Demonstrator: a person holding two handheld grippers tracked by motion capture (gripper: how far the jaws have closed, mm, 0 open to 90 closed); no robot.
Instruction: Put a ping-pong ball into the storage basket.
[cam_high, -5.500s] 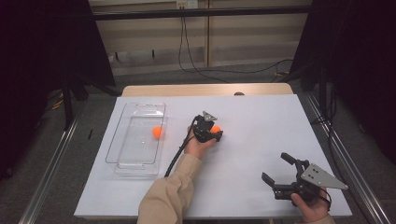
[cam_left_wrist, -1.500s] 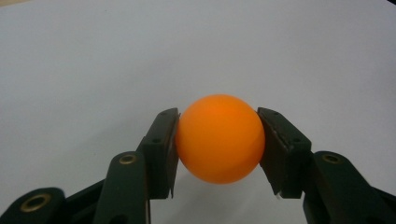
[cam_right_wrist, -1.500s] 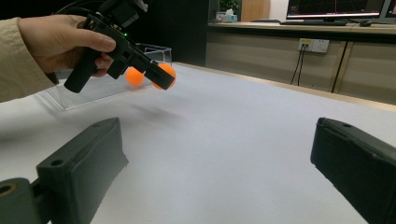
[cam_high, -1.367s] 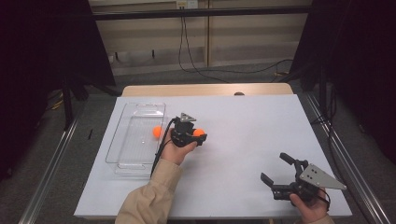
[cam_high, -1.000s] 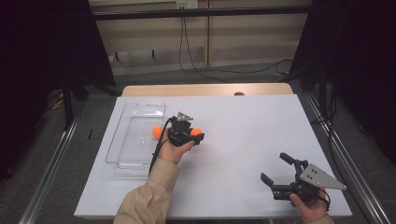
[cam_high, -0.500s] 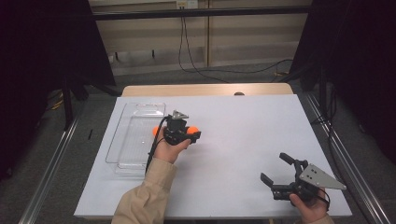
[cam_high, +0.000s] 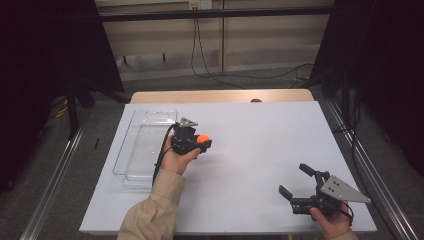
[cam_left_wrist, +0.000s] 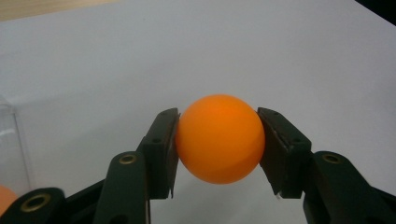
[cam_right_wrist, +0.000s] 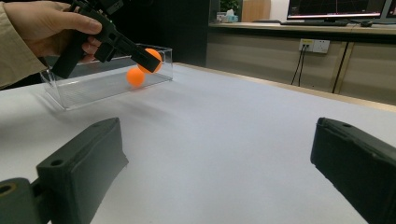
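You held an orange ping-pong ball (cam_left_wrist: 219, 138) between the jaws of your left gripper (cam_high: 196, 144), both pads pressing on its sides, and it was lifted above the white table (cam_high: 260, 150), just beside the right wall of the clear plastic tray (cam_high: 145, 145). A second orange ball (cam_right_wrist: 135, 77) lay inside this tray. Your right gripper (cam_high: 300, 187) rested near the front right corner of the table, its jaws wide apart with nothing between them

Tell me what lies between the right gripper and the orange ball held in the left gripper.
Bare white table, nothing else, as the high view shows. The right gripper, jaws open, sits at the near right; the orange ball is clamped in the left gripper beside the clear tray.
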